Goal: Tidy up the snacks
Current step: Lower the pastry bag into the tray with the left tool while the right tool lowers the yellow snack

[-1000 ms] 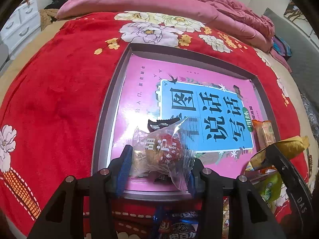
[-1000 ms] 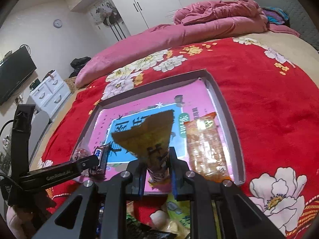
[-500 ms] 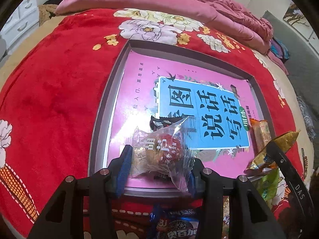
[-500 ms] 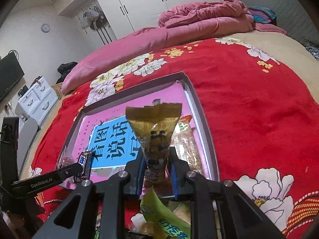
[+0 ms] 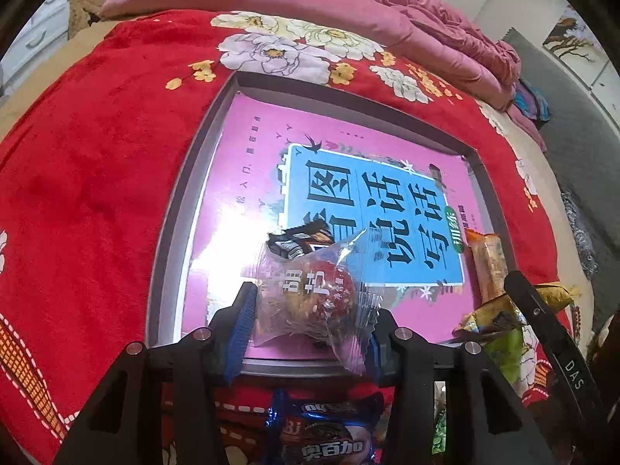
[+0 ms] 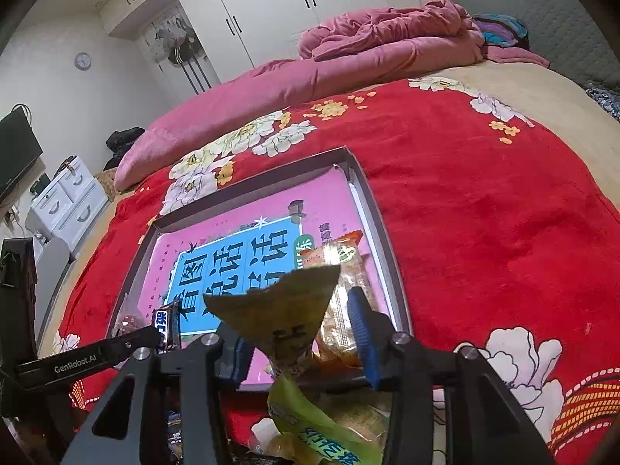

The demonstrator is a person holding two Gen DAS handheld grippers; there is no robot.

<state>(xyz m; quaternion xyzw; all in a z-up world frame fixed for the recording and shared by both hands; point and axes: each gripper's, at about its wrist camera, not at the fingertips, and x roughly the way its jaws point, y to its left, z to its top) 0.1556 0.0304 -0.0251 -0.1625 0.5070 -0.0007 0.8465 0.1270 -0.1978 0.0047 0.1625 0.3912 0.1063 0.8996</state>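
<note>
step: dropping snacks into tray (image 6: 391, 248) | right gripper (image 6: 306, 345) fingers just spread — gold packet (image 6: 279, 310) loose between | left gripper (image 5: 310, 321) fingers clamp hawthorn candy bag (image 5: 310, 294) | next — release it likewise

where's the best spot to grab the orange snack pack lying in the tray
Take the orange snack pack across its narrow width near the middle, coming straight down from above. It lies flat and long beside the tray's right wall, so the tongs should straddle its long edges. The wall side looks tight, so the fit is uncertain. The gold packet leans over its near end, which is best left alone.
</note>
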